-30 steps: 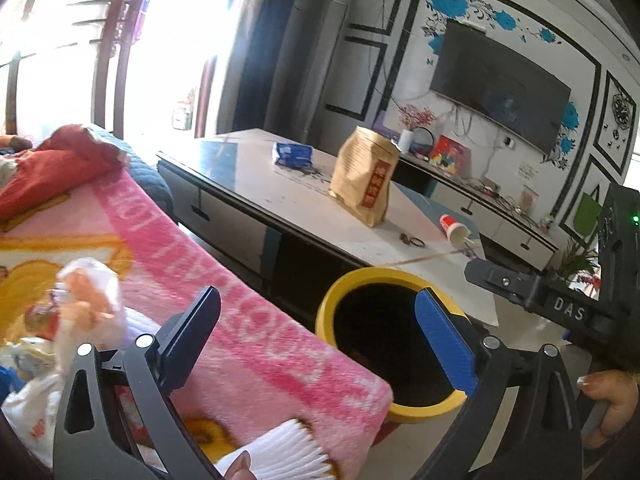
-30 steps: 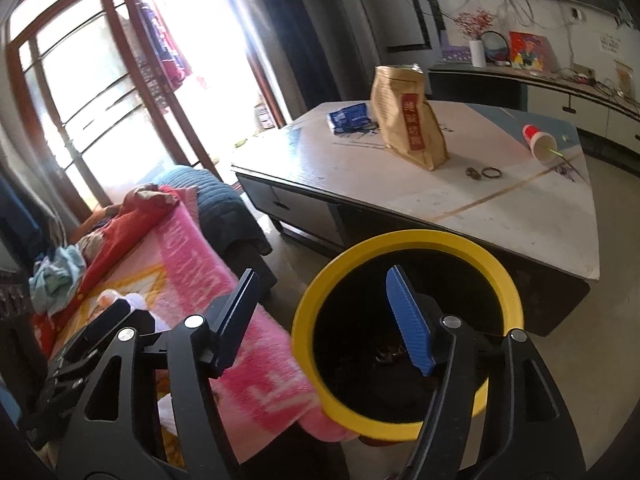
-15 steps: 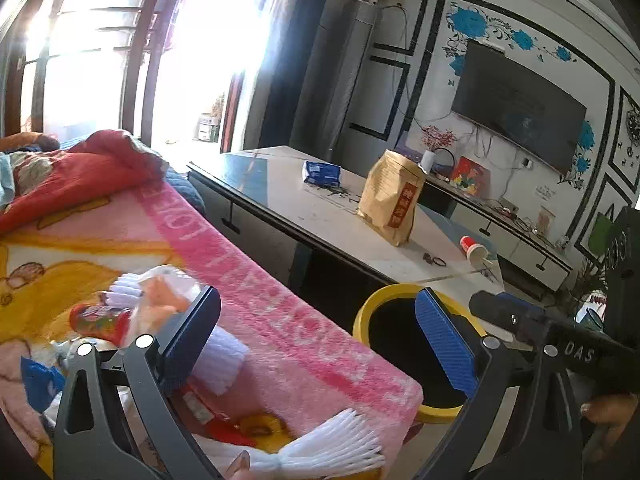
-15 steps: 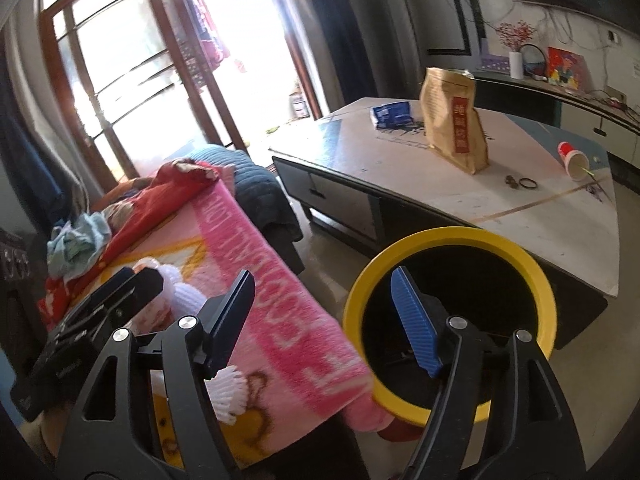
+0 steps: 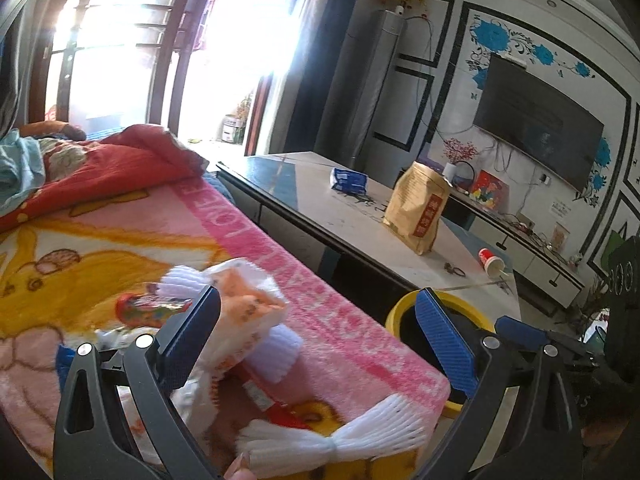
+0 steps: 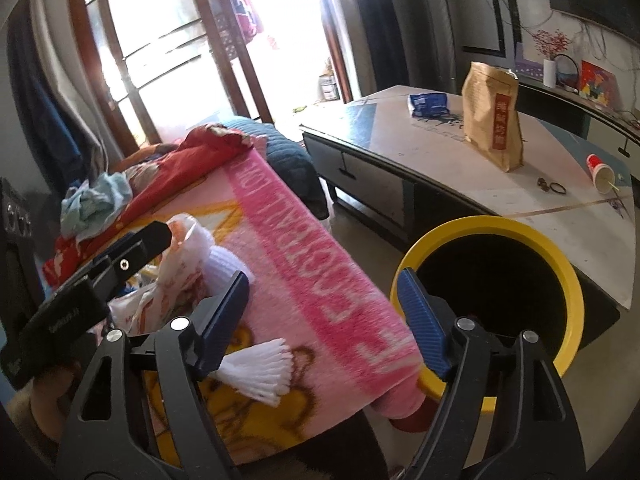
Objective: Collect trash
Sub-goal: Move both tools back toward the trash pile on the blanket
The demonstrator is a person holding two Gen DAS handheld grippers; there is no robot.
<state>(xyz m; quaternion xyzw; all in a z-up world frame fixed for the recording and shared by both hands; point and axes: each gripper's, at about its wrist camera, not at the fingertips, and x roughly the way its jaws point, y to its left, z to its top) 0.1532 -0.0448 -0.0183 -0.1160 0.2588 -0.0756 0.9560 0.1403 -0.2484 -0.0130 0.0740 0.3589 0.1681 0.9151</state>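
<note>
My left gripper (image 5: 316, 332) and right gripper (image 6: 324, 312) both gaped with nothing between their pads; the right's jaws had just been widening. Wrappers (image 5: 240, 312) and two white foam nets (image 6: 260, 368) littered the pink blanket (image 5: 280, 264), whose corner overlapped the one yellow-rimmed bin (image 6: 560, 264), its inside dark. One brown bag (image 6: 492, 116) stood on the table (image 6: 380, 132).

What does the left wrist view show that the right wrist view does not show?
Only the left wrist view shows the television on the wall and the red snack wrapper. Only the right wrist view shows the light blue cloth and the drawer front. Both show the yellow bin, pink blanket, white foam nets and brown paper bag.
</note>
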